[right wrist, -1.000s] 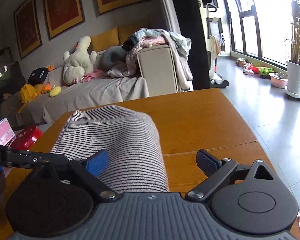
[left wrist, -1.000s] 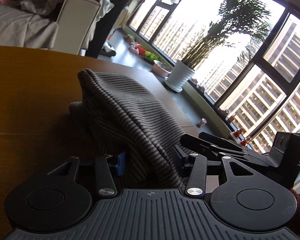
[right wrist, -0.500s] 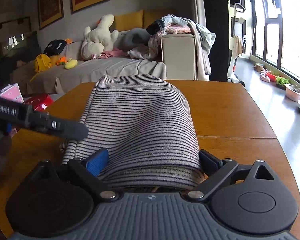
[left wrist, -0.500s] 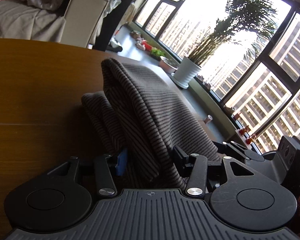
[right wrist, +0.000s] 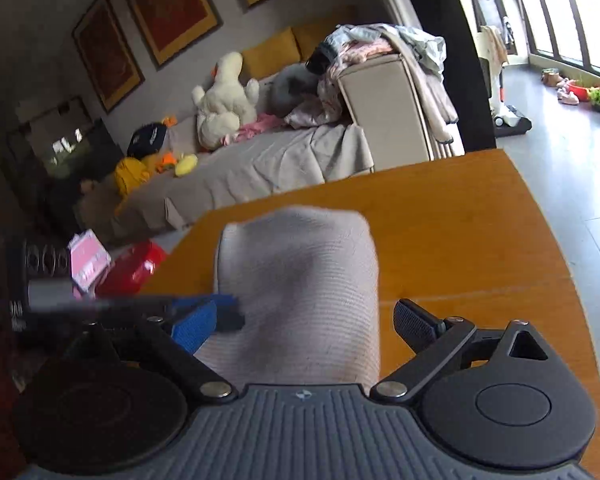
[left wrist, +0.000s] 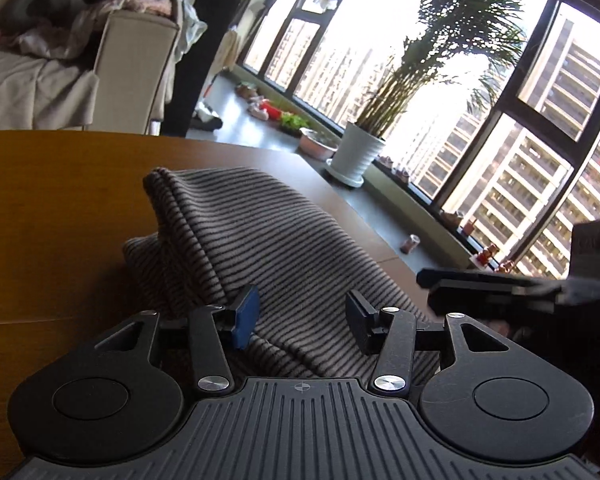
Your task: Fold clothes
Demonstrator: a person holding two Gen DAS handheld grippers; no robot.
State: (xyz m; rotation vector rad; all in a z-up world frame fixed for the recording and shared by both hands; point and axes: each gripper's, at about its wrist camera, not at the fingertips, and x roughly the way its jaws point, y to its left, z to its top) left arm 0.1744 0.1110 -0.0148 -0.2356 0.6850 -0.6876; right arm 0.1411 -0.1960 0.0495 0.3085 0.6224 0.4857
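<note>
A grey striped knit garment (left wrist: 260, 248) lies folded in a bundle on the brown wooden table (left wrist: 52, 216). My left gripper (left wrist: 302, 318) is open, its pads apart on either side of the garment's near end, which lies slack between them. The right gripper's black fingers (left wrist: 488, 288) reach in from the right in this view. In the right wrist view the garment (right wrist: 300, 280) is blurred and lies between the wide-open jaws of my right gripper (right wrist: 304, 328). The left gripper's fingers (right wrist: 204, 308) come in from the left beside it.
A sofa (right wrist: 260, 156) with stuffed toys and heaped clothes stands beyond the table's far edge (right wrist: 380, 176). A potted palm (left wrist: 358, 156) stands by the window. A red box (right wrist: 132, 272) and a pink box sit on the floor at left.
The garment's raised fold has come down onto the table. My left gripper has opened and let go of it. The right gripper has opened wider, and its view has swung and blurred.
</note>
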